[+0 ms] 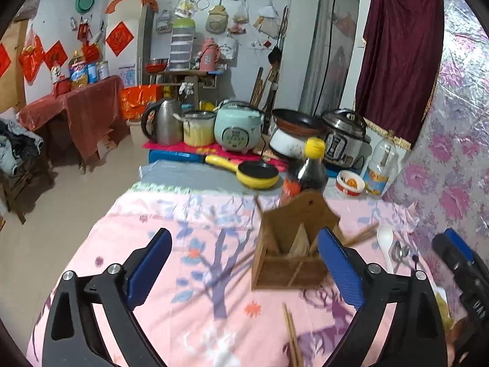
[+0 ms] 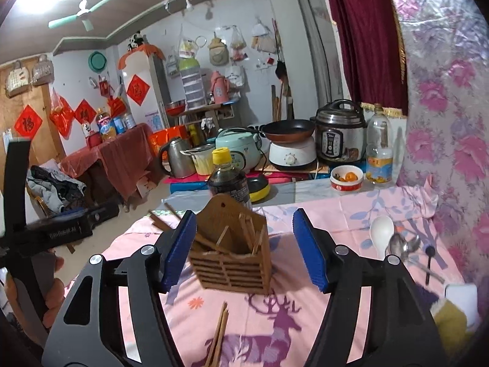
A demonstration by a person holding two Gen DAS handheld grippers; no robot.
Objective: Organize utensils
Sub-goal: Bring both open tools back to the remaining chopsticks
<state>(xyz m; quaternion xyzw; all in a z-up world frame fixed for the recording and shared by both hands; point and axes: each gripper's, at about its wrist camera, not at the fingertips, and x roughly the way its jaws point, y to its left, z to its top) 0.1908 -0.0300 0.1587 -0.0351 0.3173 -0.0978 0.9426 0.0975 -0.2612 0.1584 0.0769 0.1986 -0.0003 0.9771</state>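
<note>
A wooden utensil holder (image 1: pixel 290 253) (image 2: pixel 233 253) stands on the pink cloth, with several chopsticks leaning in and around it. A loose pair of chopsticks (image 1: pixel 293 339) (image 2: pixel 218 336) lies in front of it. A white spoon (image 1: pixel 385 243) (image 2: pixel 381 233), metal spoons (image 2: pixel 402 246) and a dark-handled utensil (image 2: pixel 429 263) lie to the right. My left gripper (image 1: pixel 244 266) is open and empty, just short of the holder. My right gripper (image 2: pixel 244 247) is open and empty, its fingers either side of the holder, apart from it.
A dark sauce bottle (image 1: pixel 307 171) (image 2: pixel 229 180) stands behind the holder. A yellow pan (image 1: pixel 258 174), an orange bowl (image 2: pixel 347 179), an oil bottle (image 2: pixel 379 153), cookers and a kettle crowd the back. A flowered wall (image 2: pixel 443 122) closes the right side.
</note>
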